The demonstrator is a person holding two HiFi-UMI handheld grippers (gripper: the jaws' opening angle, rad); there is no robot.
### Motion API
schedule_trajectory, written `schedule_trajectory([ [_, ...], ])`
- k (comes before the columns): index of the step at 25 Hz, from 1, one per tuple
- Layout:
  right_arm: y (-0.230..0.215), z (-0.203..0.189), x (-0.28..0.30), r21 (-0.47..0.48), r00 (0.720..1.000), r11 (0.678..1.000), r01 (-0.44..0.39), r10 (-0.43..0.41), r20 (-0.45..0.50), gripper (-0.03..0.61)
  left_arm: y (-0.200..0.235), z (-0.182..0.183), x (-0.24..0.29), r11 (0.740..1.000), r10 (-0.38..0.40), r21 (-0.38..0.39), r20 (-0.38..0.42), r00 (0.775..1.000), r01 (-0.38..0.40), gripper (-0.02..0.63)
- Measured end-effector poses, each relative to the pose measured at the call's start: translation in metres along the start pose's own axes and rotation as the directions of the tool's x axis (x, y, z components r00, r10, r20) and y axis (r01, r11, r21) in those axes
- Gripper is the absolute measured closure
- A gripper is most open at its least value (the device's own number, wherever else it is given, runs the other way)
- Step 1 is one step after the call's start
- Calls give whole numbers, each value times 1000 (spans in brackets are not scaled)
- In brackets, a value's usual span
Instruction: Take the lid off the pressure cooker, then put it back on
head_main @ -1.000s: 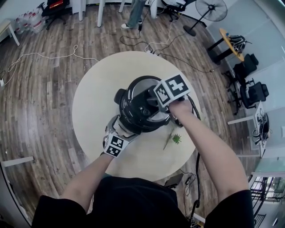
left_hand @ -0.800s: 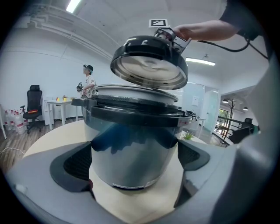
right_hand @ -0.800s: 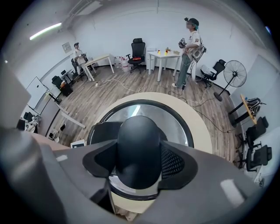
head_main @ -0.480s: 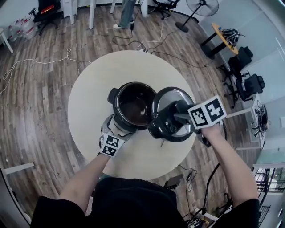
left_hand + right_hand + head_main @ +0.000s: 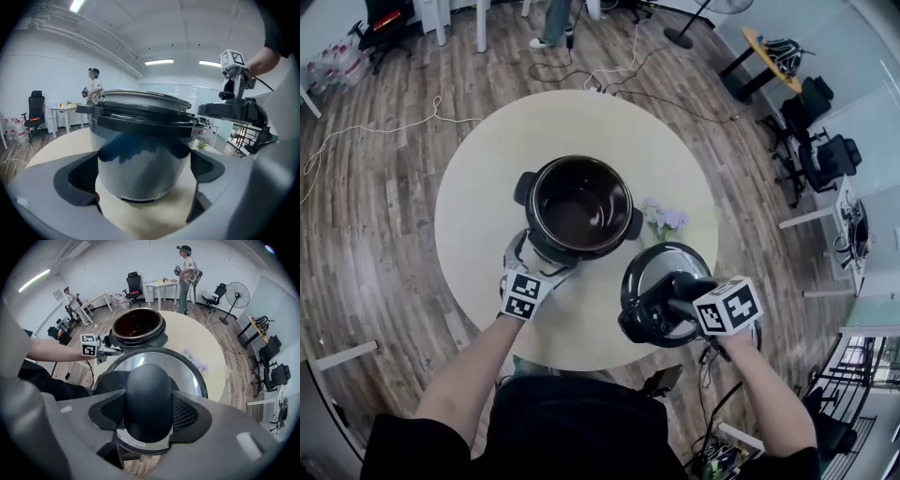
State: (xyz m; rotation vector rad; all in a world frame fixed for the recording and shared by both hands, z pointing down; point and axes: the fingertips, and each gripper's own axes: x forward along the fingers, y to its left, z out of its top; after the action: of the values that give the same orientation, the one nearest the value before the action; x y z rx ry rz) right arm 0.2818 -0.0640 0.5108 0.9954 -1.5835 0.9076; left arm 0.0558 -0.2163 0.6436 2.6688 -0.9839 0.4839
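Observation:
The pressure cooker pot (image 5: 579, 161) stands uncovered on the round table (image 5: 478, 187), its dark inside showing. My right gripper (image 5: 675, 305) is shut on the black knob (image 5: 149, 399) of the lid (image 5: 661, 262) and holds the lid in the air over the table's near right edge, pointing steeply down. My left gripper (image 5: 539, 258) rests low at the pot's near left side. In the left gripper view its jaws stand wide apart, with the pot's steel body (image 5: 140, 154) just ahead between them and the lifted lid (image 5: 234, 110) at the right.
A small sprig of flowers (image 5: 666, 220) lies on the table right of the pot. Cables run over the wood floor (image 5: 384, 206) behind the table. A person (image 5: 186, 268) stands by a far desk, near office chairs and a fan (image 5: 233, 294).
The right gripper has carried the lid off the pot, to the right and toward the table's near edge. The pot now stands open. The left gripper has stayed put.

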Motion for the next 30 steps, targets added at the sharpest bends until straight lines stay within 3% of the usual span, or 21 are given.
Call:
schedule_trajectory([
  [6, 52, -26, 53, -62, 999, 997, -50, 50, -14, 293, 0, -2, 0, 1000, -1, -3, -20, 1000, 1, 23],
  [15, 107, -21, 147, -187, 999, 981, -51, 48, -20, 293, 0, -3, 0, 1000, 0, -6, -34, 999, 0, 23],
  [23, 123, -33, 201, -153, 995, 986, -63, 50, -84, 293, 1, -4, 1, 1000, 1, -2, -39, 999, -1, 23],
  [30, 123, -37, 222, -144, 998, 989, -40, 32, -59, 293, 0, -5, 1, 1000, 2, -1, -40, 999, -2, 23],
])
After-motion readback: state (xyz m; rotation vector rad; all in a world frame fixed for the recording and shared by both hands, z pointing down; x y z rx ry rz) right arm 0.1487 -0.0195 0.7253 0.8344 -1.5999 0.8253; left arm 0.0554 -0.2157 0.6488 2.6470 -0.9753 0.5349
